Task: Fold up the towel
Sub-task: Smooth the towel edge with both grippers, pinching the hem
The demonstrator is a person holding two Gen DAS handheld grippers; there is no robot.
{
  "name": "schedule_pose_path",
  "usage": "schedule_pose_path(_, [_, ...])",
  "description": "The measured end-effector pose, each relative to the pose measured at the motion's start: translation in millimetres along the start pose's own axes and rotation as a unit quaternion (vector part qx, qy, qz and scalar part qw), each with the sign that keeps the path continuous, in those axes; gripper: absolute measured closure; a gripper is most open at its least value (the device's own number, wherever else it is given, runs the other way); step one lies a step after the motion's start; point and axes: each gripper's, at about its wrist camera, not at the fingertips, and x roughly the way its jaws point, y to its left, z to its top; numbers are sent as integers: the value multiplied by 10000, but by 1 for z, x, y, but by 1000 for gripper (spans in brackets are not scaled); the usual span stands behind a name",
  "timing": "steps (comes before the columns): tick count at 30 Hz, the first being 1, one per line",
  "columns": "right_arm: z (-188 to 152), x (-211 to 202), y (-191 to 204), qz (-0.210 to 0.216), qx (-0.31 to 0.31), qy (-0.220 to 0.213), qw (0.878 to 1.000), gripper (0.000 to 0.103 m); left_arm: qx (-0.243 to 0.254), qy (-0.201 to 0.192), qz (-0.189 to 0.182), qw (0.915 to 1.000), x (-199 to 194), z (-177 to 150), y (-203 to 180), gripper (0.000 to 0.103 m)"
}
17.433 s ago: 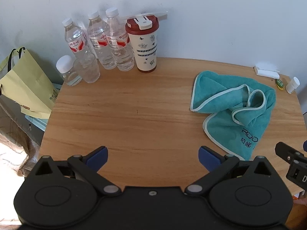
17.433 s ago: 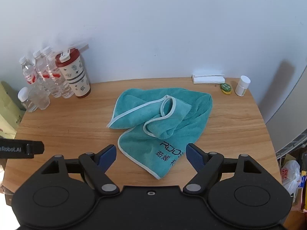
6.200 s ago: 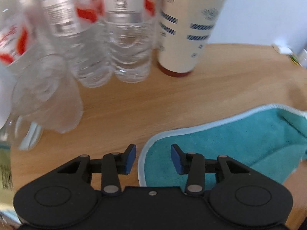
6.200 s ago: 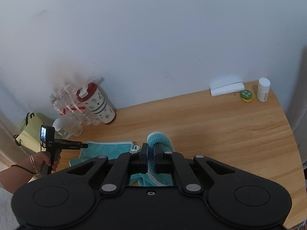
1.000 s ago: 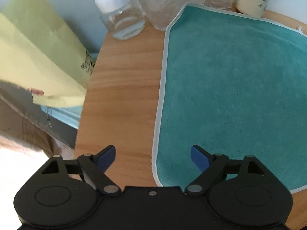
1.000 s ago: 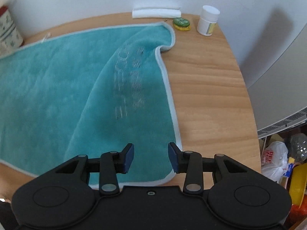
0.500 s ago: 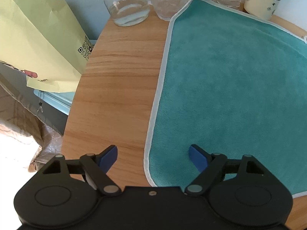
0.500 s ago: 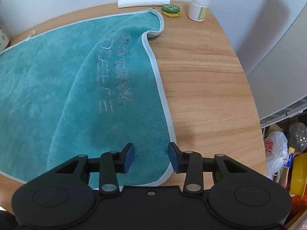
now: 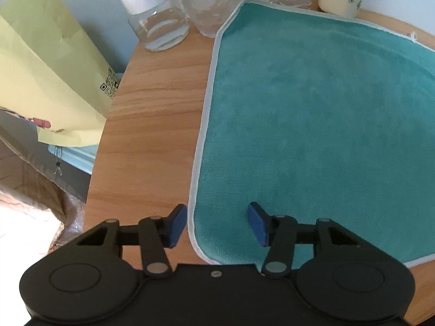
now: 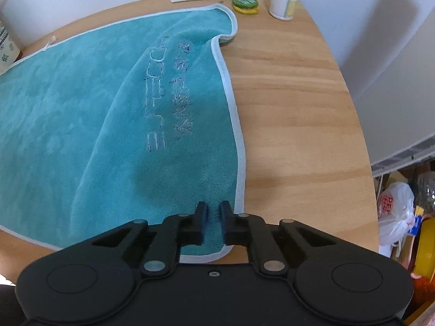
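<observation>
Soft, limp towel [image 9: 320, 125] spread flat — best pinched at bottom-frame corners; left gripper [image 9: 217, 224] parted astride its hem, right gripper [image 10: 213, 224] nearly closed on cloth.

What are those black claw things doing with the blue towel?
A person is folding the towel with two handheld grippers. It lies spread out on the table. The right gripper has pinched the towel's near corner. The left gripper is open around the other near corner, not gripping yet. No fold is made so far.
</observation>
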Motion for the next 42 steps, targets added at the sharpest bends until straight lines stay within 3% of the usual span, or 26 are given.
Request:
schedule_pose_path(6, [-20, -6, -5, -129, 153, -12, 9998, 95, -30, 133, 16, 9999, -2, -9, 7, 51])
schedule_pose_path(11, [-24, -8, -8, -168, 170, -10, 9997, 98, -43, 193, -59, 9998, -4, -7, 6, 64])
schedule_pose_path(17, [-21, -7, -6, -250, 64, 50, 9997, 98, -27, 286, -153, 9995, -2, -8, 10, 64])
schedule_pose_path(23, [-23, -8, -11, -748, 204, 70, 9970, 98, -145, 484, -330, 9982, -3, -13, 15, 62])
schedule_pose_path(29, [-22, -9, -20, -821, 261, 153, 9962, 99, -8, 500, -270, 9984, -7, -11, 10, 62])
schedule_pose_path(32, [-20, -19, -11, -721, 46, -52, 9974, 99, 60, 509, -239, 9984, -9, -10, 7, 60])
schedule_pose_path(34, [-16, -27, -2, -739, -101, -124, 9971, 97, 106, 514, -219, 9984, -10, -10, 5, 51])
schedule_pose_path(35, [-11, -37, 4, -730, -155, -336, 9966, 85, 129, 517, -209, 9984, -11, -9, 4, 45])
schedule_pose_path(36, [-7, -40, 6, -616, -119, -382, 9973, 65, 111, 504, -211, 9984, -10, -9, 5, 38])
schedule_pose_path(37, [-5, -41, 7, -502, -74, -383, 9980, 59, 86, 487, -215, 9985, -10, -9, 6, 34])
schedule_pose_path(39, [0, -39, 8, -322, 11, -365, 9988, 58, 74, 494, -160, 9986, -8, -8, 8, 30])
schedule_pose_path(42, [1, -25, 11, -500, -171, -139, 9985, 58, -10, 634, -289, 9976, 0, -9, 10, 30])
